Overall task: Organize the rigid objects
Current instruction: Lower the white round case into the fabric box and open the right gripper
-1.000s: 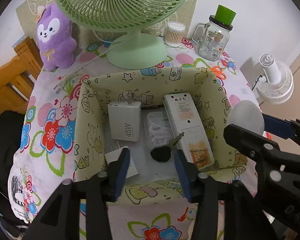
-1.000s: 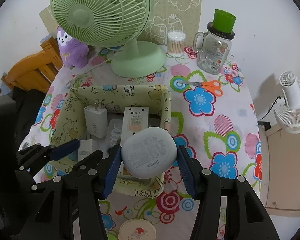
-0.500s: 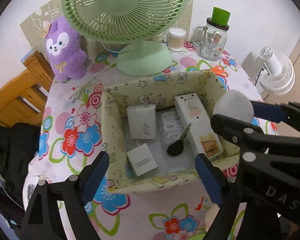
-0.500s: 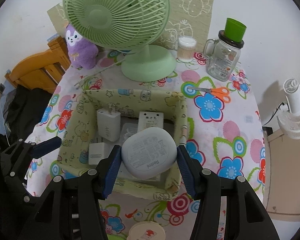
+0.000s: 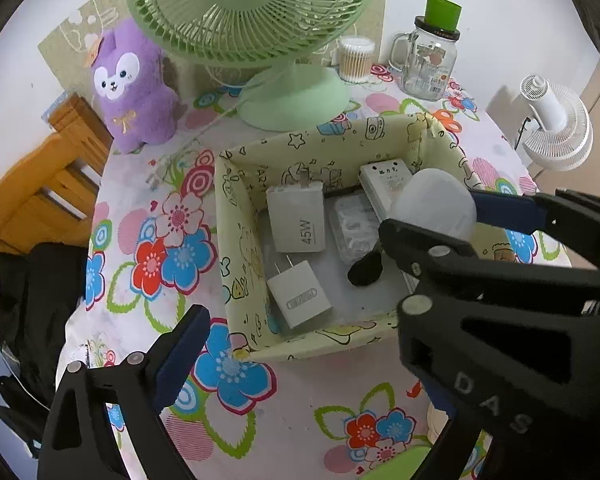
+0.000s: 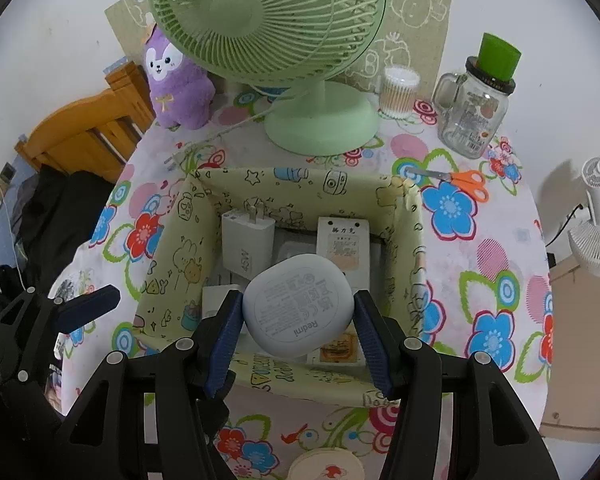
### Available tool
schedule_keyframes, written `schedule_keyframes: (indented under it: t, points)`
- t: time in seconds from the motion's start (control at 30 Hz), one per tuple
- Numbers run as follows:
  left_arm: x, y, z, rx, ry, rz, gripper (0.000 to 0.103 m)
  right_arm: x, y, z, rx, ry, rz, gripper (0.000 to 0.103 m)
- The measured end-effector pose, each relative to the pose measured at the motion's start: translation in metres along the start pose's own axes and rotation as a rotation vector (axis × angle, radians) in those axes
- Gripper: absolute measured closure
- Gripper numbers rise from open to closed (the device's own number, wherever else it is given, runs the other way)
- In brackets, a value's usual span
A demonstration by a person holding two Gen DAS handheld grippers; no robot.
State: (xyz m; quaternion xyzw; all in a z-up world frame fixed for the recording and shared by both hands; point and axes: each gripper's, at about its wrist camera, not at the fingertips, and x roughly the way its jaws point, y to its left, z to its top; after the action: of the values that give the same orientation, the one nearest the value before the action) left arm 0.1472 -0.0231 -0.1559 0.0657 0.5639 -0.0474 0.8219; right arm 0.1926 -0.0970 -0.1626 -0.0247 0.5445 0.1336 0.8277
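My right gripper [image 6: 296, 320] is shut on a white rounded earbud case [image 6: 298, 306], held over the pale yellow printed fabric box [image 6: 172, 248]. In the box [image 5: 240, 248] lie a white 45W charger [image 5: 298, 222], a small white charger [image 5: 300, 296], a black key [image 5: 364, 272], a clear plastic piece [image 5: 352, 224] and a long white labelled pack [image 5: 384, 184]. My left gripper [image 5: 312, 340] hangs above the tablecloth at the box's near-left corner. Its jaws are opening wide with nothing gripped, and the right gripper's arm hides its right finger.
At the back stand a green desk fan [image 6: 320, 120], a purple plush [image 6: 180, 76], a cotton-swab tub [image 6: 398, 92] and a glass mug with a green lid [image 6: 474, 120]. Orange scissors [image 6: 460, 180] lie right of the box. A wooden chair [image 5: 40, 200] stands left and a round lid [image 6: 324, 464] sits near.
My left gripper has opened wide and drawn back to the left, out of the box. My right gripper has carried the earbud case leftward, further over the box.
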Motion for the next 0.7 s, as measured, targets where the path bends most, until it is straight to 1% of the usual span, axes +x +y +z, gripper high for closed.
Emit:
schedule_keyframes:
  t: [0.2,0.3,0.43,0.47,0.5,0.53,0.57,0.6,0.7]
  points:
    - [0.002,0.003,0.001,-0.004,0.010,-0.027,0.006,0.010,0.005,-0.004,0.012,0.021,0.006,0.044]
    - [0.004,0.005,0.001,-0.017,0.014,-0.037,0.006,0.016,0.008,-0.006,0.014,0.037,0.030,0.044]
    - [0.007,0.007,-0.001,-0.016,0.028,-0.035,0.006,0.020,0.011,-0.008,0.013,0.046,0.035,0.043]
    - [0.007,0.007,-0.002,-0.015,0.030,-0.034,0.006,0.020,0.012,-0.009,0.010,0.045,0.036,0.040]
    - [0.007,0.007,-0.003,-0.014,0.030,-0.028,0.006,0.020,0.012,-0.009,0.008,0.043,0.039,0.035]
    - [0.007,0.008,-0.003,-0.013,0.030,-0.028,0.006,0.018,0.011,-0.010,0.008,0.037,0.043,0.031]
    - [0.007,0.008,-0.004,-0.013,0.030,-0.032,0.006,0.017,0.011,-0.010,0.009,0.030,0.044,0.024]
    - [0.007,0.008,-0.004,-0.014,0.029,-0.034,0.006,0.016,0.011,-0.011,0.009,0.024,0.043,0.022]
    - [0.006,0.006,-0.005,-0.010,0.029,-0.036,0.006,0.014,0.011,-0.013,0.012,0.026,0.030,0.021]
